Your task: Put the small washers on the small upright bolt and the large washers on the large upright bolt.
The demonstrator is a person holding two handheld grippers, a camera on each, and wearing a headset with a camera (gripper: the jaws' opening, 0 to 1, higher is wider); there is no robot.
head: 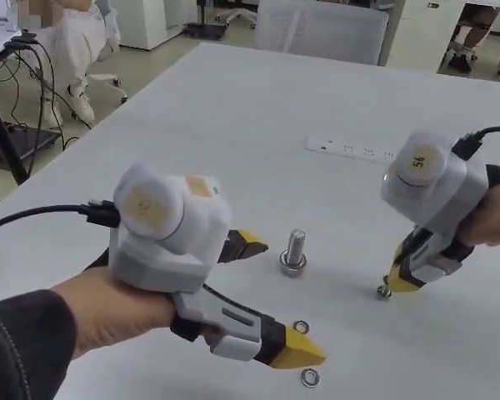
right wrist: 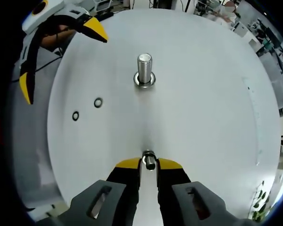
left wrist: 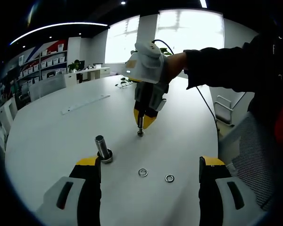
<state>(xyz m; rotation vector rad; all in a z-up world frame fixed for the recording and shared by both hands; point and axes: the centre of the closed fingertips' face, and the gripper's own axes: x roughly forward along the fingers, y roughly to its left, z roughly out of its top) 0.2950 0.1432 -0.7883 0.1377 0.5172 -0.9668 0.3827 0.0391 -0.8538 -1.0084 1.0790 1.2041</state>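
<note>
Matte white tabletop (head: 233, 125), faintly speckled.

**Head view.**
- The large upright bolt (head: 293, 252) has a bright threaded steel shank on a wider round base and stands mid-table.
- The left gripper (head: 277, 300) has a grey plastic body and black fingers with yellow wedge tips, jaws spread wide. The large bolt stands near the far tip, untouched.
- Two washers (head: 301, 327) (head: 310, 378), thin steel rings, lie flat at 6 o'clock of that bolt, close by the near yellow tip.
- The right gripper (head: 397, 282) points down at 3 o'clock of the large bolt, tips at the small upright bolt (head: 384, 291).
- A white power strip (head: 350, 151) lies well beyond, at 1 o'clock.

**Left gripper view.**
- Own jaws stand wide apart and hold nothing.
- The large upright bolt (left wrist: 103, 148) is just past the left tip.
- The two washers (left wrist: 143, 172) (left wrist: 169, 178) lie side by side ahead of the gap, apart from both tips.
- The right gripper (left wrist: 145, 120) is at 12 o'clock, nose-down on the thin small bolt (left wrist: 140, 131).

**Right gripper view.**
- The yellow tips are pinched together on the small upright bolt (right wrist: 149, 160), its round steel top showing between them.
- The large upright bolt (right wrist: 144, 70) is at 12 o'clock, well apart.
- The washers (right wrist: 98, 102) (right wrist: 75, 115) are at 10 o'clock.
- The left gripper (right wrist: 61, 59) is beyond them, jaws parted.
</note>
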